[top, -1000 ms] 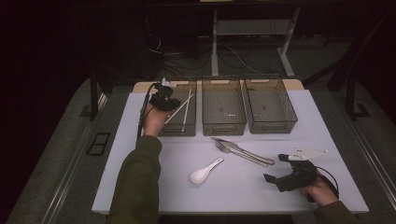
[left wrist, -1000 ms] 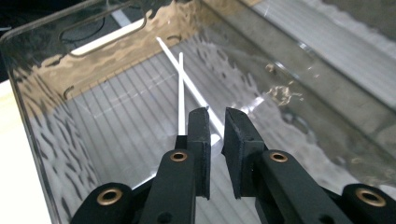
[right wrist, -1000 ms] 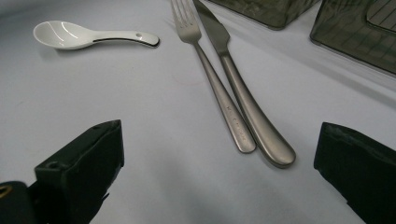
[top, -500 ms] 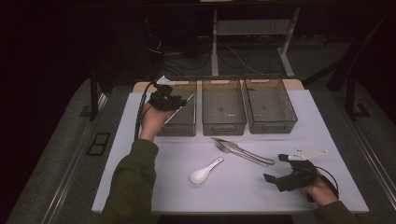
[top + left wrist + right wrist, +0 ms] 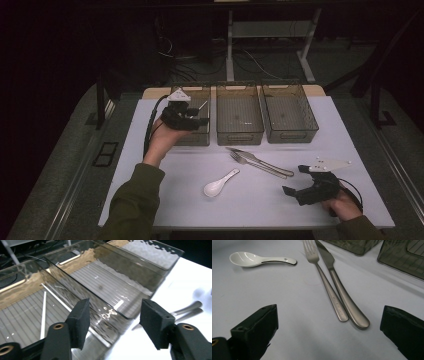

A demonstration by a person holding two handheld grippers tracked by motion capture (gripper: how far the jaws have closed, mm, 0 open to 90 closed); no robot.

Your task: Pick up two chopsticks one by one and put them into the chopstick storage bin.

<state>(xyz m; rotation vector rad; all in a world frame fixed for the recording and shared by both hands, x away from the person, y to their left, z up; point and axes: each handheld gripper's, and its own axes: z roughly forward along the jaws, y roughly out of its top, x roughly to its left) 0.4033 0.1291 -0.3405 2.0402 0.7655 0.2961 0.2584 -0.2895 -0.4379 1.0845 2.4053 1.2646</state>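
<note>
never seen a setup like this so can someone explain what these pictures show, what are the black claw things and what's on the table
A person sits at a white table with a hand-held two-jaw gripper in each hand. One picture looks down from above; the other two come from cameras riding on each gripper, looking along its jaws.

The left gripper is over the left bin of three clear bins; chopsticks lie inside. Its jaws have just been opening, with nothing between them. The right gripper rests open near a fork and knife. A white spoon lies on the table. Nothing is held.
</note>
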